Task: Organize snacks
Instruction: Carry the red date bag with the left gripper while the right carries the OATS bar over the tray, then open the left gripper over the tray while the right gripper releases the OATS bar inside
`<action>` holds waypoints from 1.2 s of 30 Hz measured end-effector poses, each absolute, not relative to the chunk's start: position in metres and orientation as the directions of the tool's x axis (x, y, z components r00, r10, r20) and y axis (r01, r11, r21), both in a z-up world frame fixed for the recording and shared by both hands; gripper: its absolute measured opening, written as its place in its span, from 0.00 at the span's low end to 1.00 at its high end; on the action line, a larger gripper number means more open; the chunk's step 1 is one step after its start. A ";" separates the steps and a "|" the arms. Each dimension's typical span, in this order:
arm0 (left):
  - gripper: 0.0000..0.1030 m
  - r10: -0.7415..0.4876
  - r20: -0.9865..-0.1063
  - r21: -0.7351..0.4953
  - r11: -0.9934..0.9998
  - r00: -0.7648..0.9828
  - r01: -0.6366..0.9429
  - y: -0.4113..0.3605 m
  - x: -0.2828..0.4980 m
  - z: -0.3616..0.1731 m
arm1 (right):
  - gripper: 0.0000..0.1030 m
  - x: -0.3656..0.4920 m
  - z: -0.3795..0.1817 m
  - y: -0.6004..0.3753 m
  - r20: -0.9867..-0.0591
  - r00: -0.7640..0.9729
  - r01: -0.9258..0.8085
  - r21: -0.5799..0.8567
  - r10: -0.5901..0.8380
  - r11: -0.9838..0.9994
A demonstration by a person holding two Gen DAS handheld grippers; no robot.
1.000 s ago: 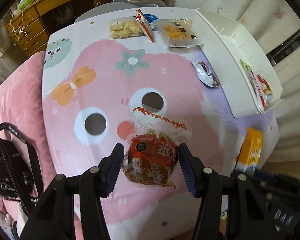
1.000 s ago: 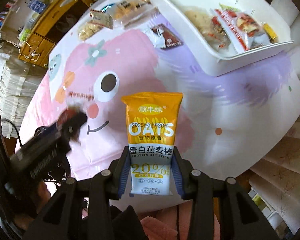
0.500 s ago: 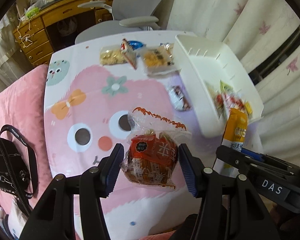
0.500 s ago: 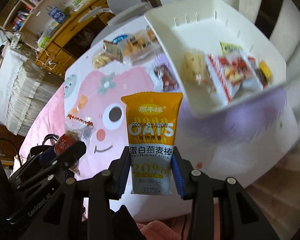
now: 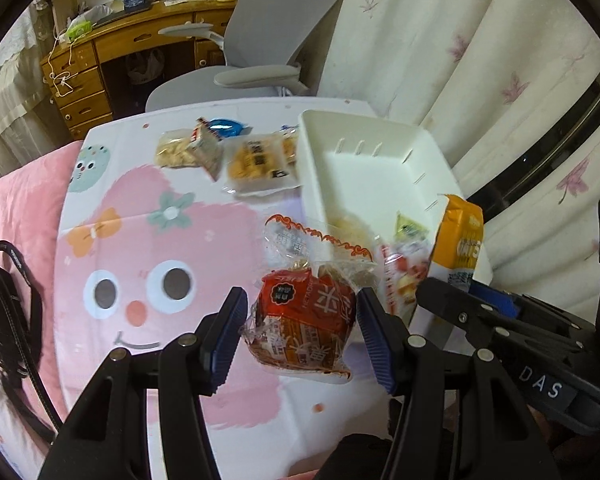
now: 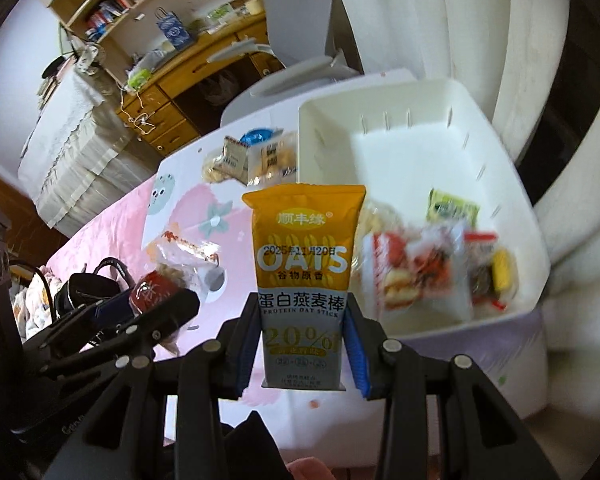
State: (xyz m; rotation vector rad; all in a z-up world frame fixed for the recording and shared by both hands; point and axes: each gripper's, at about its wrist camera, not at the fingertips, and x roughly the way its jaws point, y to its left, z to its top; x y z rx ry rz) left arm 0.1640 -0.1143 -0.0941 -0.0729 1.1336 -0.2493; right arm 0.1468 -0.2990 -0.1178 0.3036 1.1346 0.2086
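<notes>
Upright orange oat bar (image 6: pixel 302 280), red snack (image 5: pixel 304 320) – aloft

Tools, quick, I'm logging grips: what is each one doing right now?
Left tool: closed on the red snack bag.
Right tool: closed on the yellow oat stick packet.

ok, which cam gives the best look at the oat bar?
Right wrist: the oat bar stands upright, centred, label facing the lens. Left wrist catches it only edge-on at the right, partly behind the right gripper.

Table (image 5: pixel 112 240) under pink cartoon-face cloth, white bin (image 5: pixel 324 168) at one side, loose snack packets (image 5: pixel 228 156) beside it
</notes>
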 end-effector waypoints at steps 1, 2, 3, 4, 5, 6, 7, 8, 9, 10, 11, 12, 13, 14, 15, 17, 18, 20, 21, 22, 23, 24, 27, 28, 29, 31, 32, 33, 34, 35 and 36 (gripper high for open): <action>0.54 -0.234 -0.883 -0.184 0.970 0.406 0.158 -0.121 0.164 -0.093 | 0.38 0.149 -0.116 -0.305 -0.852 0.417 -0.021 0.341 0.318 0.940; 0.54 -0.234 -0.881 -0.185 0.970 0.411 0.157 -0.126 0.165 -0.092 | 0.38 0.151 -0.114 -0.312 -0.848 0.424 -0.030 0.337 0.317 0.941; 0.54 -0.236 -0.877 -0.186 0.970 0.418 0.156 -0.133 0.166 -0.091 | 0.38 0.153 -0.112 -0.318 -0.846 0.429 -0.038 0.333 0.316 0.942; 0.54 -0.238 -0.874 -0.189 0.970 0.424 0.155 -0.140 0.167 -0.090 | 0.38 0.154 -0.111 -0.323 -0.845 0.433 -0.044 0.329 0.314 0.943; 0.54 -0.239 -0.872 -0.191 0.970 0.428 0.153 -0.144 0.167 -0.089 | 0.38 0.156 -0.109 -0.329 -0.842 0.439 -0.052 0.324 0.313 0.945; 0.54 -0.242 -0.869 -0.194 0.969 0.433 0.151 -0.151 0.169 -0.089 | 0.38 0.157 -0.108 -0.333 -0.841 0.442 -0.056 0.321 0.312 0.945; 0.54 -0.244 -0.866 -0.198 0.969 0.436 0.150 -0.156 0.170 -0.089 | 0.38 0.159 -0.106 -0.339 -0.840 0.447 -0.062 0.314 0.307 0.947; 0.54 -0.247 -0.864 -0.201 0.968 0.440 0.149 -0.161 0.172 -0.088 | 0.38 0.161 -0.105 -0.344 -0.838 0.453 -0.066 0.309 0.304 0.949; 0.54 -0.251 -0.860 -0.205 0.967 0.445 0.149 -0.166 0.173 -0.087 | 0.38 0.162 -0.103 -0.351 -0.836 0.459 -0.072 0.302 0.300 0.951; 0.54 -0.255 -0.856 -0.209 0.966 0.449 0.150 -0.171 0.174 -0.087 | 0.39 0.163 -0.102 -0.355 -0.835 0.464 -0.075 0.296 0.296 0.952; 0.54 -0.256 -0.854 -0.210 0.966 0.452 0.150 -0.175 0.175 -0.087 | 0.39 0.165 -0.100 -0.360 -0.834 0.469 -0.080 0.288 0.291 0.954; 0.54 -0.259 -0.851 -0.213 0.965 0.456 0.151 -0.180 0.177 -0.086 | 0.39 0.166 -0.099 -0.364 -0.833 0.472 -0.083 0.283 0.288 0.956; 0.54 -0.263 -0.849 -0.217 0.964 0.459 0.151 -0.184 0.178 -0.086 | 0.39 0.168 -0.099 -0.369 -0.833 0.476 -0.086 0.276 0.282 0.957; 0.54 -0.265 -0.847 -0.220 0.964 0.460 0.151 -0.187 0.180 -0.086 | 0.39 0.170 -0.098 -0.374 -0.834 0.477 -0.087 0.270 0.278 0.959; 0.54 -0.270 -0.845 -0.225 0.963 0.461 0.152 -0.191 0.181 -0.086 | 0.39 0.171 -0.098 -0.378 -0.834 0.478 -0.087 0.265 0.274 0.960; 0.54 -0.279 -0.840 -0.234 0.960 0.466 0.154 -0.198 0.184 -0.087 | 0.39 0.174 -0.098 -0.387 -0.836 0.481 -0.082 0.257 0.264 0.963; 0.54 -0.282 -0.838 -0.236 0.959 0.467 0.156 -0.200 0.184 -0.088 | 0.39 0.176 -0.098 -0.391 -0.838 0.482 -0.077 0.252 0.258 0.965; 0.54 -0.291 -0.835 -0.244 0.957 0.467 0.159 -0.206 0.186 -0.089 | 0.39 0.178 -0.100 -0.400 -0.842 0.481 -0.065 0.244 0.245 0.968; 0.55 -0.296 -0.833 -0.248 0.955 0.467 0.162 -0.208 0.187 -0.090 | 0.39 0.180 -0.100 -0.404 -0.844 0.481 -0.058 0.240 0.238 0.969; 0.57 -0.297 -0.833 -0.249 0.955 0.468 0.164 -0.211 0.188 -0.091 | 0.39 0.181 -0.101 -0.408 -0.846 0.480 -0.051 0.238 0.233 0.970; 0.57 -0.298 -0.833 -0.250 0.954 0.467 0.164 -0.212 0.188 -0.091 | 0.41 0.182 -0.103 -0.410 -0.846 0.479 -0.046 0.240 0.232 0.970; 0.59 -0.289 -0.834 -0.243 0.957 0.470 0.157 -0.213 0.189 -0.091 | 0.41 0.184 -0.104 -0.415 -0.846 0.479 -0.039 0.245 0.233 0.969; 0.73 -0.288 -0.830 -0.253 0.958 0.477 0.137 -0.212 0.189 -0.091 | 0.51 0.187 -0.111 -0.422 -0.860 0.462 -0.014 0.237 0.216 0.971; 0.73 -0.289 -0.828 -0.258 0.957 0.480 0.131 -0.210 0.188 -0.091 | 0.54 0.187 -0.113 -0.425 -0.863 0.459 -0.003 0.237 0.212 0.971; 0.73 -0.290 -0.828 -0.262 0.957 0.481 0.125 -0.209 0.188 -0.091 | 0.55 0.187 -0.113 -0.427 -0.863 0.458 0.003 0.242 0.214 0.970; 0.73 -0.284 -0.830 -0.267 0.958 0.481 0.107 -0.205 0.187 -0.091 | 0.57 0.187 -0.114 -0.429 -0.863 0.459 0.010 0.243 0.212 0.970; 0.73 -0.283 -0.831 -0.270 0.958 0.480 0.097 -0.202 0.186 -0.091 | 0.59 0.187 -0.114 -0.429 -0.863 0.460 0.012 0.244 0.211 0.970; 0.73 -0.283 -0.832 -0.276 0.957 0.477 0.088 -0.199 0.185 -0.091 | 0.59 0.187 -0.114 -0.429 -0.862 0.459 0.011 0.247 0.214 0.969; 0.73 -0.285 -0.832 -0.281 0.956 0.475 0.081 -0.197 0.184 -0.092 | 0.60 0.187 -0.114 -0.429 -0.862 0.458 0.009 0.249 0.217 0.969; 0.73 -0.285 -0.833 -0.285 0.956 0.475 0.074 -0.194 0.183 -0.092 | 0.60 0.187 -0.115 -0.428 -0.862 0.456 0.007 0.250 0.219 0.968; 0.73 -0.284 -0.833 -0.288 0.955 0.476 0.066 -0.191 0.181 -0.092 | 0.60 0.186 -0.116 -0.425 -0.863 0.453 0.003 0.252 0.223 0.968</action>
